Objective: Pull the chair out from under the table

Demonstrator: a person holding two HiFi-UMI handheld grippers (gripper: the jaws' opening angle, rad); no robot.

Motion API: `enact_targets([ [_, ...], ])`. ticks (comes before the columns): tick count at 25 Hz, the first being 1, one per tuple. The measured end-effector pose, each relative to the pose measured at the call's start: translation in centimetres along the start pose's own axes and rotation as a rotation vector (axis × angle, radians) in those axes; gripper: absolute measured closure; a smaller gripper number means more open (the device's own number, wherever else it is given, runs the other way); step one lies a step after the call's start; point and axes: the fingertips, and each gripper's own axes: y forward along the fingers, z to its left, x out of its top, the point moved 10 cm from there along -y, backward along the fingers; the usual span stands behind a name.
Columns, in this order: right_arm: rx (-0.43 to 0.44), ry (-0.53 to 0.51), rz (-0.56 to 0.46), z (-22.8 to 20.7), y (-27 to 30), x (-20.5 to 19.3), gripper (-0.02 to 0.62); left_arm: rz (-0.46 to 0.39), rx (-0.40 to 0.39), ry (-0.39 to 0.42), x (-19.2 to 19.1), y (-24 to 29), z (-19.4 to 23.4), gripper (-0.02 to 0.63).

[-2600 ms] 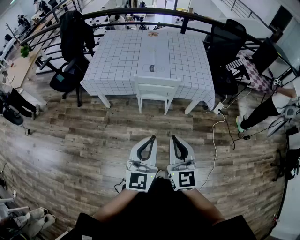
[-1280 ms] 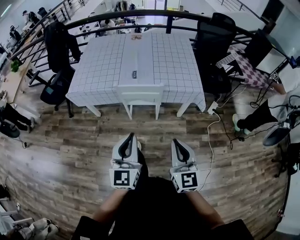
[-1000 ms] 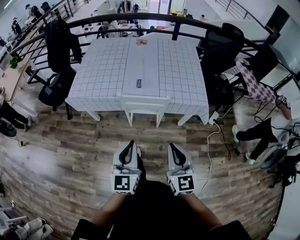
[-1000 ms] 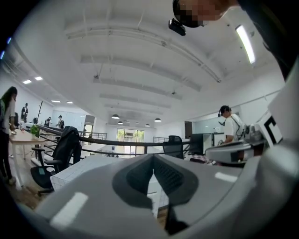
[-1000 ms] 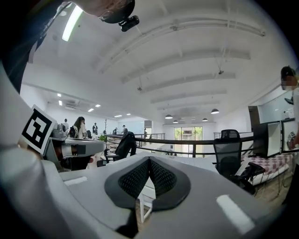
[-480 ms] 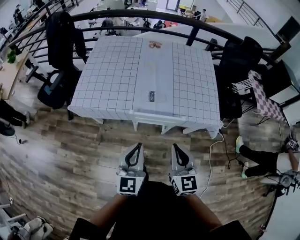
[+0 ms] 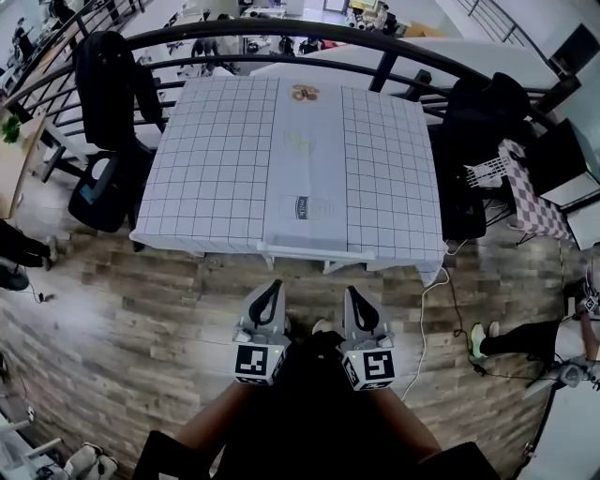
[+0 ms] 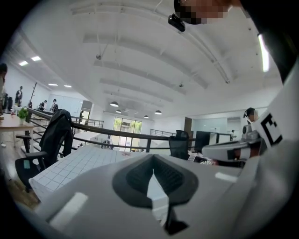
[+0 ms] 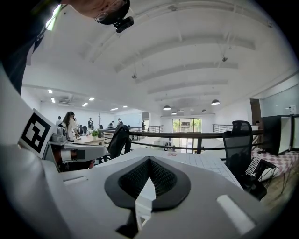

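Both tools are closed and empty. The left gripper (image 7: 274, 285) and the right gripper (image 7: 352, 293) have their jaws pressed together, nothing between them, side by side above the wooden floor (image 7: 141, 309). The white chair (image 7: 317, 253) sits tucked under the middle of the near edge of the checked-cloth table (image 7: 216, 159), just ahead of both tips, untouched.

wood-plank floor (image 7: 141, 309) all around. a curved black railing (image 7: 281, 28) runs across the far side. at left, a dark jacket (image 7: 108, 80) hangs over a black office chair (image 7: 94, 192). at right a second office chair (image 7: 478, 117) stands beside a checkered cloth (image 7: 530, 202). a white cable (image 7: 423, 323) snakes over the floor, near a person's legs (image 7: 511, 336).
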Motion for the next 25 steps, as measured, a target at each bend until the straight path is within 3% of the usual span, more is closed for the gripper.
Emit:
enact_targets([
  [4,0.022,0.033,-0.027,-1.7,1.0,0.6,0.598,0.042,0.018,0.030,-0.3,1.5,-0.1,0.597],
  [7,0.051,0.041,-0.023,-2.9,2.1,2.6,0.598,0.058,0.009,0.037,1.5,2.6,-0.6,0.597],
  [10,0.067,0.050,-0.031,-4.8,2.7,5.2,0.598,0.093,0.023,-0.017,4.0,4.3,-1.4,0.597],
  [14,0.089,0.049,-0.054,-5.3,3.8,1.9,0.598,0.073,-0.002,-0.032,0.3,5.8,-1.3,0.597],
  [17,0.116,0.014,-0.010,-6.2,5.1,1.0,0.598,0.097,-0.022,0.037,-0.3,7.1,-1.1,0.597],
  [21,0.180,-0.077,0.069,-7.3,6.8,-0.4,0.593,0.202,-0.069,0.092,-1.4,9.0,-0.3,0.597],
  [25,0.278,-0.225,0.180,-7.7,8.9,-2.7,0.538,0.320,-0.156,0.111,-3.7,10.8,0.0,0.492],
])
